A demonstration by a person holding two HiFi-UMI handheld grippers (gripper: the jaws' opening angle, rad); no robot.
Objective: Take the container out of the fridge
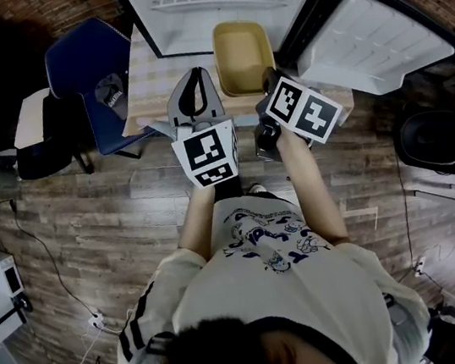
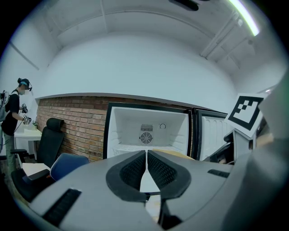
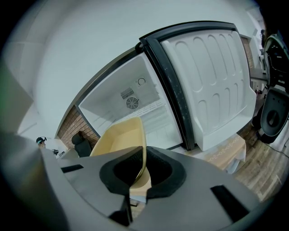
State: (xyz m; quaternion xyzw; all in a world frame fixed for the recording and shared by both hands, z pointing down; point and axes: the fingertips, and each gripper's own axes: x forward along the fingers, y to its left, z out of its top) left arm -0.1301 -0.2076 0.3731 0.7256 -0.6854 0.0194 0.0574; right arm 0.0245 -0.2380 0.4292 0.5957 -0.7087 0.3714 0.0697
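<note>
Yellow container [image 1: 243,56], top centre, is out of the open fridge [image 1: 186,29], rim clamped by right gripper [image 3: 141,172]. Left gripper [image 2: 146,164] closed, empty; task seemingly almost done

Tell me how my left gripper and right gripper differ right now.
The left gripper has its jaws closed together on nothing; the right gripper is clamped on the wall of the yellow container. The left gripper is held level, while the right gripper is tilted. Both point at the open fridge.
</note>
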